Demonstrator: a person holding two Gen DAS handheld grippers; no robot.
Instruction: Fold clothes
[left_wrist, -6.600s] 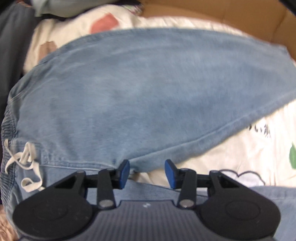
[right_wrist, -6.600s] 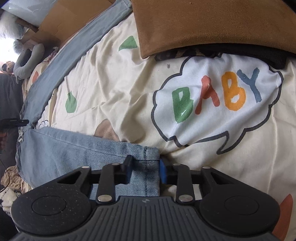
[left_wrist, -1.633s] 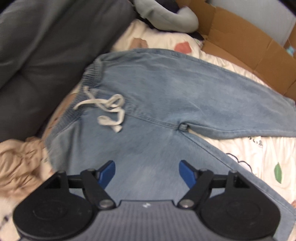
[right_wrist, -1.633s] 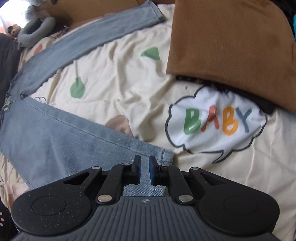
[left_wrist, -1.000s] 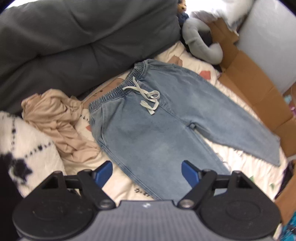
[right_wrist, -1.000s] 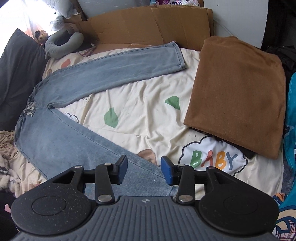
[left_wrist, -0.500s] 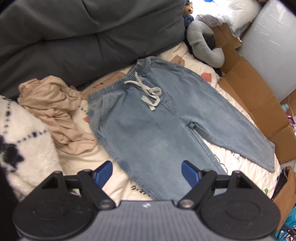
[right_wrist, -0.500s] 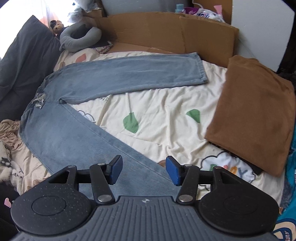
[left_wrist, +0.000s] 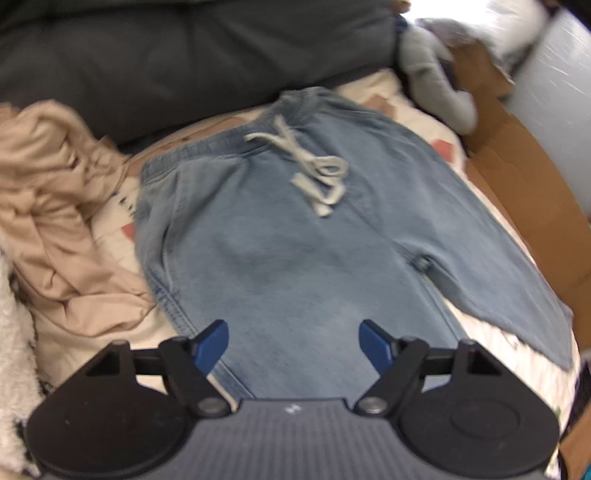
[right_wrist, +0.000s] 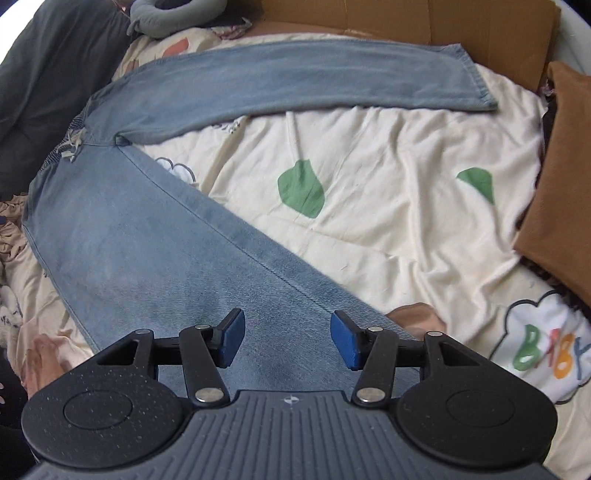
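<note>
Light blue jeans (left_wrist: 266, 251) lie flat on the cream printed bedsheet (right_wrist: 388, 206), legs spread apart in a V. Their elastic waistband with a white drawstring (left_wrist: 314, 173) points toward the dark cushion. In the right wrist view the far leg (right_wrist: 295, 85) runs along the cardboard, and the near leg (right_wrist: 177, 258) runs under the gripper. My left gripper (left_wrist: 293, 341) hovers open above the near thigh, holding nothing. My right gripper (right_wrist: 286, 338) is open over the lower part of the near leg, also empty.
A crumpled beige garment (left_wrist: 55, 221) lies left of the waistband. A dark grey cushion (left_wrist: 184, 55) and a grey neck pillow (left_wrist: 436, 88) sit behind. Cardboard (right_wrist: 406, 22) lines the far side. A folded brown cloth (right_wrist: 557, 184) rests at the right.
Both grippers let go of the jeans, opened wide and rose. Over the last half second both have come back down closer to the jeans; the left view is blurred with motion.
</note>
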